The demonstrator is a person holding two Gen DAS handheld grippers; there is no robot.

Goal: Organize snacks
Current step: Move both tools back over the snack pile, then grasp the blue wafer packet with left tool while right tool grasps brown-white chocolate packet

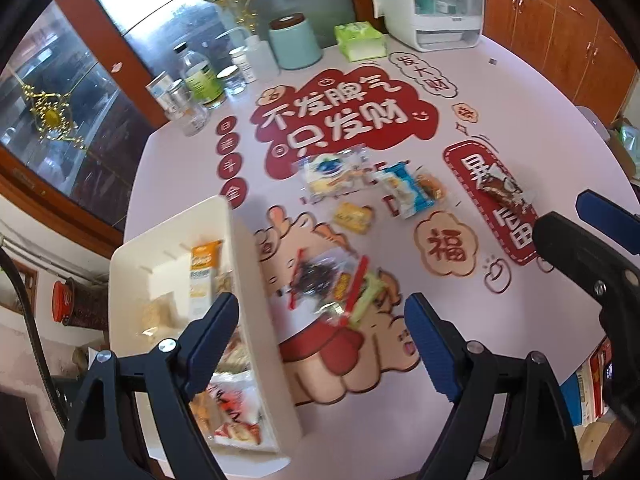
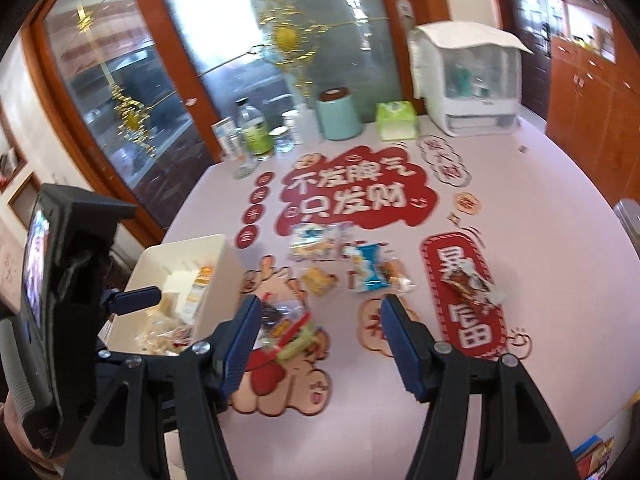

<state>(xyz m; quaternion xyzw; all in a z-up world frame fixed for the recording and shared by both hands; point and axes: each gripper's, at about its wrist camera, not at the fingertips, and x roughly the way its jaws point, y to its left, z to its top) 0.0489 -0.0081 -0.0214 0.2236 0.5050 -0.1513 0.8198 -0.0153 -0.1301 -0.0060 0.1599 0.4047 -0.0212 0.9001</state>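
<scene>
A white bin (image 1: 244, 280) (image 2: 218, 272) at the table's left holds several snack packs, one an orange-and-white box (image 1: 202, 276). Loose snacks lie on the table: a clear bag with dark pieces and red strips (image 1: 324, 280) (image 2: 286, 322), a small yellow pack (image 1: 354, 216) (image 2: 318, 280), a blue-and-white pack (image 1: 404, 190) (image 2: 366, 268), a clear pack (image 1: 332, 172) (image 2: 316, 240) and a brown bar (image 1: 502, 190) (image 2: 466, 282). My left gripper (image 1: 322, 344) is open and empty, over the bin's edge and the clear bag. My right gripper (image 2: 320, 344) is open and empty above the table, near the clear bag.
At the table's far edge stand bottles and jars (image 1: 200, 80), a teal canister (image 1: 294, 42) (image 2: 338, 114), a green tissue box (image 1: 360, 40) (image 2: 396, 120) and a white appliance (image 1: 436, 0) (image 2: 468, 80). Glass cabinet doors stand behind; wooden cabinets at right.
</scene>
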